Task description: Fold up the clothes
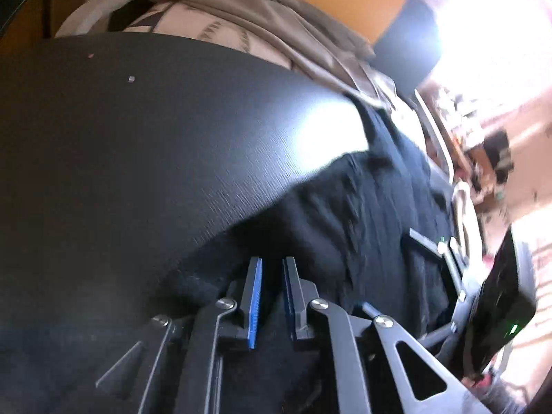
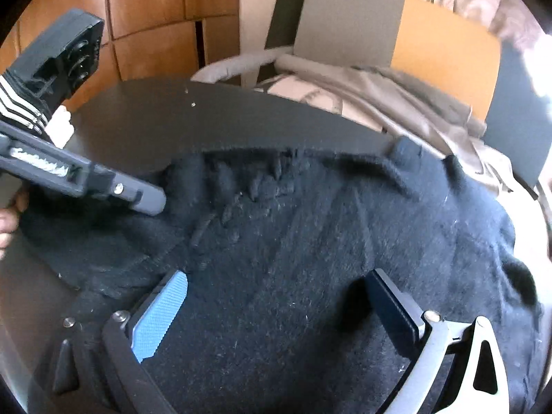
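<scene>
A black fuzzy garment [image 2: 310,241] is spread over the near side of a dark round table [image 2: 207,124]. In the right wrist view my right gripper [image 2: 276,296] hovers just over the cloth's middle, open wide, its blue pad [image 2: 162,310] on the left with nothing between the fingers. My left gripper [image 2: 151,203] reaches in from the left and is shut on the garment's left edge. In the left wrist view its blue pads [image 1: 255,296] stand close together, with the black garment [image 1: 345,214] pinched in the narrow gap of the left gripper [image 1: 272,269].
A heap of beige and patterned clothes [image 2: 396,93] lies on a chair with an orange and grey back [image 2: 441,45] beyond the table's far edge. Wooden cabinet doors [image 2: 148,10] stand behind. A hand [image 2: 7,220] and a striped sleeve [image 2: 17,103] show at the left.
</scene>
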The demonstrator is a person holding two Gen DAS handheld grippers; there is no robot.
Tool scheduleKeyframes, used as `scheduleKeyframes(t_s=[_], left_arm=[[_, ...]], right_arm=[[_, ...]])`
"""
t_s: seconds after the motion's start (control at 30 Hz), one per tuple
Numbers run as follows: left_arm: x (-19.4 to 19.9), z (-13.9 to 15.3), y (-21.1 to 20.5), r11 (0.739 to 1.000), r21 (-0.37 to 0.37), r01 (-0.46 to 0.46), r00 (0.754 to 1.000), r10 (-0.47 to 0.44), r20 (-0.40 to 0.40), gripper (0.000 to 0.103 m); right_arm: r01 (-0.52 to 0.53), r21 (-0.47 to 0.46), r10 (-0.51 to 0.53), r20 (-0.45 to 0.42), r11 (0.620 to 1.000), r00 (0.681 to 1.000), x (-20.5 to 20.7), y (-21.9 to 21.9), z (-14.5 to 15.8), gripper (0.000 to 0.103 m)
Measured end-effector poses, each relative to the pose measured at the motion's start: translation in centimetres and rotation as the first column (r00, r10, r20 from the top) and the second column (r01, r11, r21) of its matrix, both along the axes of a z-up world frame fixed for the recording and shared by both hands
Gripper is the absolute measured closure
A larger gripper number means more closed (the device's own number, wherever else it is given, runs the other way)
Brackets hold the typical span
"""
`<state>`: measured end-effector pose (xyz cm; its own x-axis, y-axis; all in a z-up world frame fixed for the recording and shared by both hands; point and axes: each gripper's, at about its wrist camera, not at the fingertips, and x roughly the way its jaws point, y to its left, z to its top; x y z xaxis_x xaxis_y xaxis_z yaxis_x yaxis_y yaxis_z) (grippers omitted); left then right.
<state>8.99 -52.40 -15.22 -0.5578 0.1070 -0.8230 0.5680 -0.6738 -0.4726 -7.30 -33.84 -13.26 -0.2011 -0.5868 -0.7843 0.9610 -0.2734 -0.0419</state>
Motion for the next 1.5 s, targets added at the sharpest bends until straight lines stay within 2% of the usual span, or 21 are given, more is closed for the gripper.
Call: scheduleKeyframes(t_s=[0.03,0.13,0.2,0.3,0.37,0.4,0.43,0.47,0.5,0.6,0.63,0.7,0.8,0.97,1.13,1.2,1.23,1.4,1.5], left_arm=[[0.0,-0.1,-0.3,1.0,-0.018,-0.015,1.0,0.014,-0.008,0.102],[-0.3,-0.1,-0.5,0.993,-0.108,-0.037,0.999,0.034,-0.029,0.101],[-0.6,0.1,0.0,0.983,-0.179,-0.032,0.999,0.03,-0.015,0.101],[-0.6,0.6,1.2,0.957,-0.291,-0.019,0.999,0.028,0.026,0.101],[-0.7,1.0,1.4,0.942,-0.336,-0.024,0.997,0.045,0.055,0.101],[-0.9,1.2,1.4,0.934,-0.355,-0.031,0.996,0.06,0.07,0.099],[-1.1,1.7,1.8,0.908,-0.417,-0.045,0.989,0.099,0.109,0.092],[-0.9,3.0,2.7,0.888,-0.455,-0.062,0.991,0.11,0.08,0.085],[-0.5,4.4,3.8,0.869,-0.489,-0.08,0.992,0.115,0.042,0.085],[0.4,7.5,7.7,0.849,-0.519,-0.099,0.995,0.076,-0.066,0.082],[0.8,8.5,9.2,0.841,-0.531,-0.1,0.994,0.059,-0.094,0.082],[1.0,8.9,12.6,0.849,-0.524,-0.071,0.992,0.006,-0.125,0.08],[0.8,7.9,18.3,0.861,-0.509,0.005,0.988,-0.082,-0.128,0.079],[-0.6,5.1,26.2,0.863,-0.489,0.123,0.977,-0.192,-0.092,0.079],[-2.2,2.1,30.7,0.857,-0.469,0.212,0.97,-0.245,-0.008,0.079],[-2.6,0.9,31.1,0.865,-0.448,0.226,0.97,-0.241,0.024,0.078],[-2.7,0.7,31.3,0.858,-0.462,0.222,0.97,-0.242,0.017,0.078],[-2.8,0.1,31.3,0.86,-0.461,0.218,0.969,-0.247,-0.001,0.074],[-2.2,-0.2,30.8,0.88,-0.435,0.193,0.97,-0.238,-0.051,0.074]], right_arm=[[0.007,0.004,-0.007,-0.008,1.0,1.0,0.1,-0.2,-0.1,0.0],[0.034,0.028,-0.033,-0.04,0.999,0.999,0.5,-0.9,-0.2,0.0],[0.061,0.045,-0.059,-0.043,0.997,0.997,0.6,-1.7,-0.2,0.0],[0.086,0.037,-0.085,-0.028,0.996,0.996,0.4,-2.2,-0.1,0.0],[0.087,0.022,-0.087,-0.004,0.996,0.996,0.2,-1.8,0.1,0.0],[0.087,0.014,-0.087,0.009,0.996,0.996,0.1,-1.6,0.2,0.0],[0.087,0.007,-0.088,0.021,0.996,0.996,0.0,-1.4,0.4,0.0],[0.088,-0.001,-0.088,0.033,0.996,0.996,-0.1,-1.2,0.5,0.0],[0.089,-0.008,-0.088,0.045,0.996,0.995,-0.3,-1.0,0.6,0.0],[0.093,-0.033,-0.09,0.082,0.995,0.993,-0.6,-0.3,1.0,0.0],[0.125,-0.078,-0.117,0.098,0.989,0.988,-0.5,1.6,1.9,0.0],[0.183,-0.141,-0.166,0.126,0.973,0.978,-0.2,5.7,3.2,0.0],[0.253,-0.185,-0.218,0.191,0.95,0.957,0.2,11.4,4.3,0.0],[0.394,-0.153,-0.359,0.213,0.906,0.909,0.6,24.9,5.5,0.0],[0.55,-0.176,-0.483,0.313,0.817,0.818,1.8,40.0,6.5,0.0],[0.598,-0.16,-0.477,0.461,0.785,0.749,2.3,44.3,5.4,0.0],[0.627,-0.152,-0.474,0.527,0.764,0.706,2.7,46.2,4.6,0.0],[0.629,-0.153,-0.507,0.463,0.762,0.726,3.9,45.6,3.4,0.0],[0.631,-0.153,-0.526,0.424,0.761,0.737,4.7,45.2,2.7,0.001]])
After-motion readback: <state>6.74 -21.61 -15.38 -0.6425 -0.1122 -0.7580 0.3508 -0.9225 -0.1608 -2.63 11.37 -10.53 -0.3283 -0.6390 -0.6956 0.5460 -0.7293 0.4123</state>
